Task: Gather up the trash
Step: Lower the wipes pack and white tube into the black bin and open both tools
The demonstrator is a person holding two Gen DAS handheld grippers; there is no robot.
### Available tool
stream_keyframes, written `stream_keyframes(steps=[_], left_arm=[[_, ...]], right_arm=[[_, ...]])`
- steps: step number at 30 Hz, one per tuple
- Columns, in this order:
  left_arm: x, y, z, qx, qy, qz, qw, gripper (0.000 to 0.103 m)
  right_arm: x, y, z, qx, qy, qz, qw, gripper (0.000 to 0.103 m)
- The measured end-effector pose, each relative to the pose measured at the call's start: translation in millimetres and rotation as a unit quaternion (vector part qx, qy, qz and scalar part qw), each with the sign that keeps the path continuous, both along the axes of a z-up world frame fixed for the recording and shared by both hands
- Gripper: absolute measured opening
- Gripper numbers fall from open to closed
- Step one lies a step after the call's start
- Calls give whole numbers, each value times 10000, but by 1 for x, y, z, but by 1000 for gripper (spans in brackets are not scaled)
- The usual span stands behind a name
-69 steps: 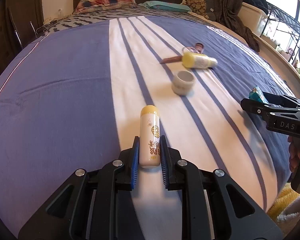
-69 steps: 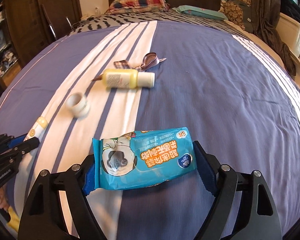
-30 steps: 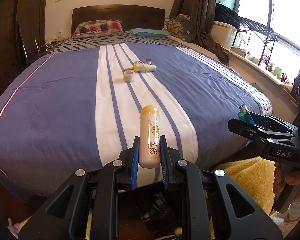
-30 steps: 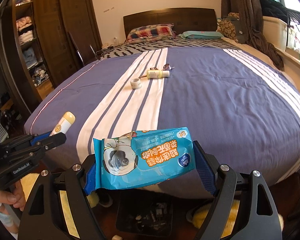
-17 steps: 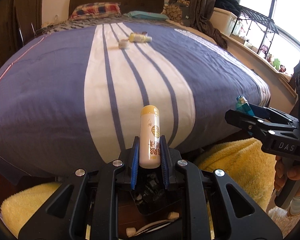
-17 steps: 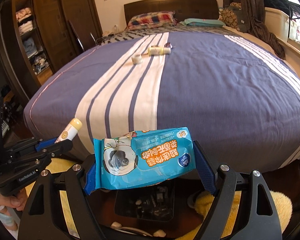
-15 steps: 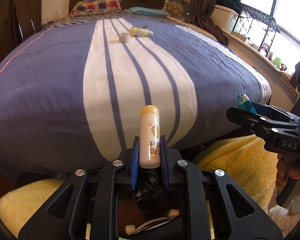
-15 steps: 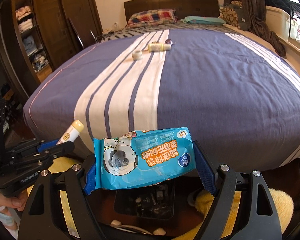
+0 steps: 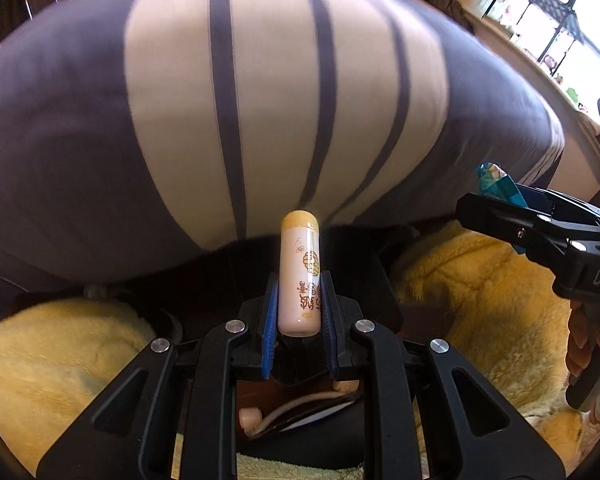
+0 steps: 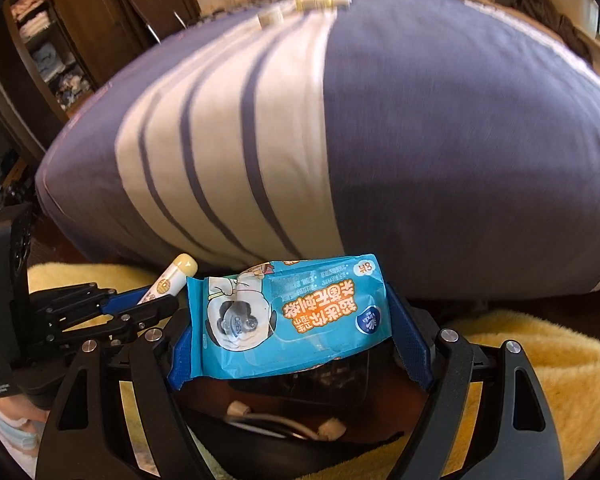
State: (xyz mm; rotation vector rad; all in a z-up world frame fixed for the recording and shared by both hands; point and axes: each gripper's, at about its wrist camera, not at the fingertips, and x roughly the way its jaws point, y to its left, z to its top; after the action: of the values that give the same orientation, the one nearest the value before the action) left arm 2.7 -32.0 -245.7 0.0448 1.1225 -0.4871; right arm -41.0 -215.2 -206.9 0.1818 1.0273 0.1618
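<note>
now both grippers have dropped from bed height toward the dark bin on the floor: left gripper clamped on the small bottle, right gripper squeezing the wipes packet; release looks next.

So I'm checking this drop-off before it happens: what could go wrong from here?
The blue wet-wipe packet is wide and floppy in the right gripper; it might catch the black bin's rim. The yellow-capped white tube in the left gripper could roll onto the fluffy yellow rug. The grippers sit close and may collide.
</note>
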Motion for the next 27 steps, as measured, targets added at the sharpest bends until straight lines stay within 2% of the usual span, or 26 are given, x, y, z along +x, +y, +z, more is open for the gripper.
stream_keyframes(steps=[10,13,19,22,24,26,27], left_arm=[[13,-12,-64,-1,948,-140,9954,18],[15,-16,-74,-28,1127,-173,9935,18],[22,-17,-87,-69,1371,-156,9904,18],[23,-19,-88,-72,1417,-144,9898,22],[23,-15,-90,-57,1417,-144,9898,29],[24,-14,-90,-40,1393,-131,9902,42],[23,-13,-88,-36,1370,-115,9905,44]], right_arm=[[14,2,-62,275,827,-37,9962,81],[21,3,-75,428,978,-26,9943,81],[38,15,-86,305,1133,10,9931,84],[42,16,-89,333,1169,42,9926,87],[44,15,-91,351,1180,38,9924,89],[45,15,-90,323,1173,28,9926,93],[45,15,-90,300,1158,24,9928,94]])
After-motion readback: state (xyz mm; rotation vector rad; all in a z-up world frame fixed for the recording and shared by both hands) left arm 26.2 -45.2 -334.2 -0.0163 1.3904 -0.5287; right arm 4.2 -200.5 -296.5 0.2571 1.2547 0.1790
